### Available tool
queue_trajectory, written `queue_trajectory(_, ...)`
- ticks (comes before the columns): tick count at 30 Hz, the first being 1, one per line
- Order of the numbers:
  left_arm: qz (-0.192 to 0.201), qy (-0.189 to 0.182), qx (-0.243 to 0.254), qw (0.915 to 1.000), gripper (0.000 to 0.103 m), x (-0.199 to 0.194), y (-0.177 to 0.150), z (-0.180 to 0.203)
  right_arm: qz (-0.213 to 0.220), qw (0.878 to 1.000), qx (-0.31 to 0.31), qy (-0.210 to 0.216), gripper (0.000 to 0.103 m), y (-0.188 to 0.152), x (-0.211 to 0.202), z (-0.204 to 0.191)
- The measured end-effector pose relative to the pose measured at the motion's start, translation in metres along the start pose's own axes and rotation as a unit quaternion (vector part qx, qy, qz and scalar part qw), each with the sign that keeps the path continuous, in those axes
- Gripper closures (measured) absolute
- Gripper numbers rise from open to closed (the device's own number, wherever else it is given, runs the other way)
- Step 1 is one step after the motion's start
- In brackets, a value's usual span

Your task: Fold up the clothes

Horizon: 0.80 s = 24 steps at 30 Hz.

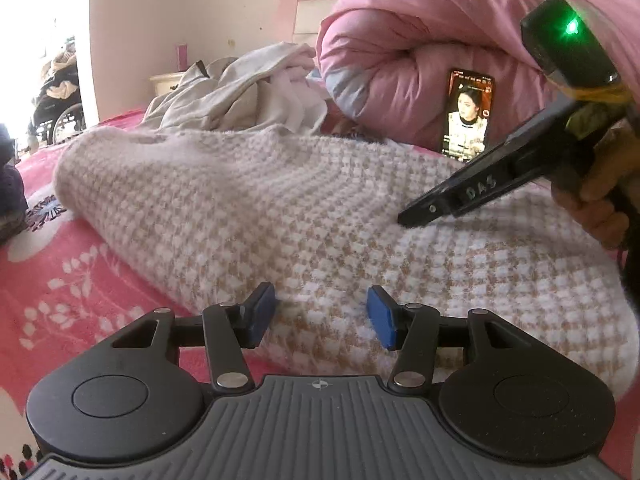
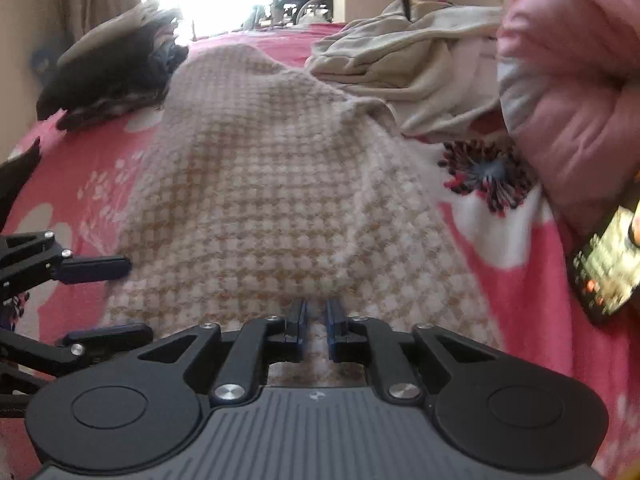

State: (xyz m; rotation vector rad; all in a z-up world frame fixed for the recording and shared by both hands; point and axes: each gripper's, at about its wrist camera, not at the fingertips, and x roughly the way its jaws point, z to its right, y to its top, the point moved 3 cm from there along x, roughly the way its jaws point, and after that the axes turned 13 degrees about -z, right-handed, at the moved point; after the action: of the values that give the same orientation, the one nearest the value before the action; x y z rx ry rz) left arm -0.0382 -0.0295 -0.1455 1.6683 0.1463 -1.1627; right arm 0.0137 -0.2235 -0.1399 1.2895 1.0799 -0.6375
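My left gripper (image 1: 322,312) stands half open over the knitted sweater (image 1: 248,200); my right gripper (image 2: 316,322), nearly shut, pinches its fabric on the bedspread (image 1: 60,280).

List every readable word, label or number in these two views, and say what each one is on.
"DAS": raised letters on the side of the right hand-held gripper, seen in the left wrist view.
Phone screen: small on-screen captions, too small to read; in the right wrist view the phone is too blurred.
Nothing readable on the knitted garment or the pink bedspread.
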Motion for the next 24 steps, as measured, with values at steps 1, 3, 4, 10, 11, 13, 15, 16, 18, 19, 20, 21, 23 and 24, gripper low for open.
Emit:
queue_trajectory(1, -0.002, -0.004, -0.007, 1.0, 0.052, -0.001, 0.001, -0.001, 0.0, 1.0, 0.012, 0.005, 0.093, 0.003, -0.004, 0.001)
queue_trajectory(3, -0.003, -0.01, -0.011, 0.9999, 0.052, -0.003, 0.0, -0.003, 0.017, 1.0, 0.005, 0.016, 0.09, 0.011, -0.014, -0.004)
queue_trajectory(4, -0.002, -0.008, -0.008, 0.9999, 0.052, -0.003, -0.001, -0.002, 0.028, 0.999, -0.003, 0.022, 0.09, 0.015, -0.019, -0.007)
queue_trajectory(10, 0.001, -0.001, -0.018, 0.9998, 0.051, -0.003, -0.003, 0.0, 0.051, 0.989, -0.119, 0.066, 0.091, 0.042, -0.016, -0.057)
queue_trajectory(11, 0.002, 0.0, -0.017, 0.9998, 0.051, -0.004, -0.004, 0.0, 0.049, 0.986, -0.144, 0.073, 0.092, 0.044, -0.011, -0.067)
queue_trajectory(13, 0.003, -0.001, -0.018, 0.9998, 0.051, -0.004, -0.004, 0.0, 0.042, 0.978, -0.186, 0.08, 0.093, 0.046, -0.001, -0.083)
queue_trajectory(15, 0.003, -0.003, -0.02, 0.9998, 0.051, -0.004, -0.005, -0.001, 0.034, 0.972, -0.218, 0.08, 0.093, 0.047, 0.007, -0.094)
queue_trajectory(16, 0.004, -0.004, -0.02, 0.9998, 0.051, -0.004, -0.005, -0.001, 0.031, 0.97, -0.228, 0.08, 0.093, 0.049, 0.011, -0.098)
queue_trajectory(18, 0.005, -0.005, -0.019, 0.9998, 0.051, -0.003, -0.005, -0.001, 0.025, 0.966, -0.241, 0.087, 0.093, 0.052, 0.018, -0.1)
queue_trajectory(19, 0.005, -0.006, -0.019, 0.9998, 0.051, -0.003, -0.005, -0.001, 0.023, 0.965, -0.245, 0.089, 0.093, 0.053, 0.023, -0.099)
queue_trajectory(20, 0.005, -0.008, -0.021, 0.9997, 0.051, -0.003, -0.005, -0.002, 0.02, 0.964, -0.249, 0.088, 0.093, 0.054, 0.028, -0.096)
queue_trajectory(21, 0.004, -0.01, -0.023, 0.9997, 0.051, -0.004, -0.006, -0.002, 0.017, 0.964, -0.252, 0.086, 0.099, 0.054, 0.033, -0.093)
queue_trajectory(23, 0.004, -0.016, -0.026, 0.9995, 0.051, -0.004, -0.006, -0.004, 0.015, 0.964, -0.248, 0.09, 0.103, 0.057, 0.037, -0.081)
queue_trajectory(24, 0.004, -0.018, -0.027, 0.9995, 0.051, -0.004, -0.006, -0.004, 0.017, 0.966, -0.241, 0.089, 0.103, 0.061, 0.037, -0.071)
